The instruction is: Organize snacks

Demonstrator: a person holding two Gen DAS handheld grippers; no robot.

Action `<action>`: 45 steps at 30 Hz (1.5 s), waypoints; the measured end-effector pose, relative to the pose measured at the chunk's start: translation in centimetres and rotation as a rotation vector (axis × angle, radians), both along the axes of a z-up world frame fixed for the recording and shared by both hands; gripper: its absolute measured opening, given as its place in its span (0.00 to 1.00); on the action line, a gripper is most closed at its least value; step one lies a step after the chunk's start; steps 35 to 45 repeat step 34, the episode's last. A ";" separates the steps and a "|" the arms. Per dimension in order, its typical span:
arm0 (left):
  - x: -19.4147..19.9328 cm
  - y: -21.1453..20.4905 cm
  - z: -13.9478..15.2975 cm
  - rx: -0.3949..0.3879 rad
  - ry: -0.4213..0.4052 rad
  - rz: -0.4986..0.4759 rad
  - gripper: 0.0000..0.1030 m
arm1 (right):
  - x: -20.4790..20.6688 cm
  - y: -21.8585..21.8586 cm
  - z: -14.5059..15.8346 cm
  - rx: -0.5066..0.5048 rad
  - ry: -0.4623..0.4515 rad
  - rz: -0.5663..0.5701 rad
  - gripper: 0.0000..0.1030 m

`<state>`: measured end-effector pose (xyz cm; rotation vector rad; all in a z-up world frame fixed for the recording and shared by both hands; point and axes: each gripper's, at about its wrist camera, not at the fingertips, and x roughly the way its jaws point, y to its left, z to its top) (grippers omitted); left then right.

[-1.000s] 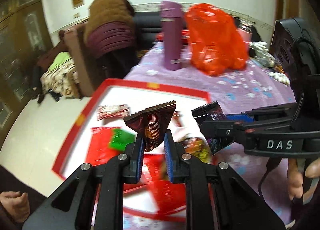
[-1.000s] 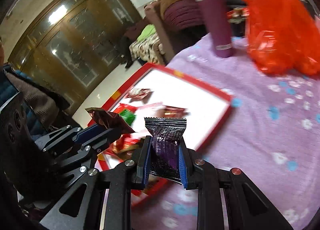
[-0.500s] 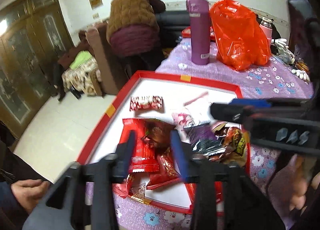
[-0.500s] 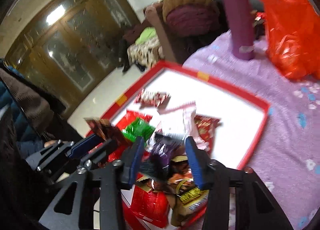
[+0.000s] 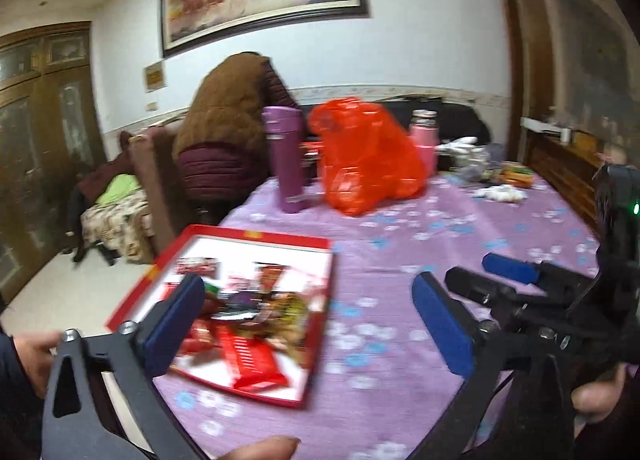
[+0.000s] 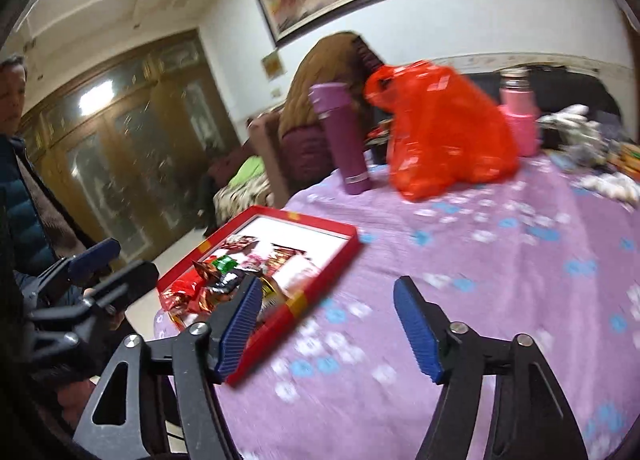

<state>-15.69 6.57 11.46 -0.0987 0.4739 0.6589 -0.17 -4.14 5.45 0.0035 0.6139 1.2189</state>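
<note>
A red-rimmed white tray (image 5: 280,241) lies on the purple flowered tablecloth and holds a pile of wrapped snacks (image 5: 256,316). It also shows in the right wrist view (image 6: 320,225) with the snacks (image 6: 224,280) heaped at its near end. My left gripper (image 5: 308,320) is wide open and empty, raised above the tray's near right part. My right gripper (image 6: 326,324) is wide open and empty, raised over the cloth just right of the tray. Each gripper shows in the other's view, the right one (image 5: 480,280) and the left one (image 6: 108,264).
A purple flask (image 5: 289,164), an orange plastic bag (image 5: 368,156) and a pink flask (image 5: 424,140) stand at the table's far side. Small clutter (image 5: 492,180) lies far right. A person (image 6: 16,164) stands at left. A chair with coats (image 5: 224,128) is behind the table.
Both grippers let go of their snack packets into the tray, opened wide and pulled up and back from it.
</note>
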 end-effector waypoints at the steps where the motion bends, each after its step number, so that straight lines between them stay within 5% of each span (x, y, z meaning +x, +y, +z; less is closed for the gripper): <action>1: 0.5 -0.6 -0.1 -0.012 0.006 -0.016 1.00 | 0.1 -1.3 -0.2 0.006 -0.001 -0.033 0.72; 6: 3.7 -2.2 -1.3 -0.025 0.079 -0.046 1.00 | 0.7 -5.4 -0.8 0.009 -0.016 -0.152 0.74; 12: 5.2 -4.2 -2.0 0.051 0.130 -0.047 1.00 | 1.9 -8.2 -1.0 0.012 -0.026 -0.212 0.74; 19: 2.3 -1.4 -1.9 0.031 0.110 0.155 1.00 | 0.6 -5.6 0.0 0.021 -0.022 -0.130 0.76; 23: 0.7 -0.2 -1.5 0.035 0.094 0.222 1.00 | -1.5 -5.0 1.4 0.116 -0.049 -0.111 0.75; 31: 1.6 -1.2 -2.4 0.030 0.129 0.122 1.00 | 0.0 -5.3 0.2 0.082 0.009 -0.149 0.76; 45: 1.9 -1.4 -2.3 0.037 0.125 0.123 1.00 | 0.5 -5.7 0.2 0.078 0.002 -0.174 0.76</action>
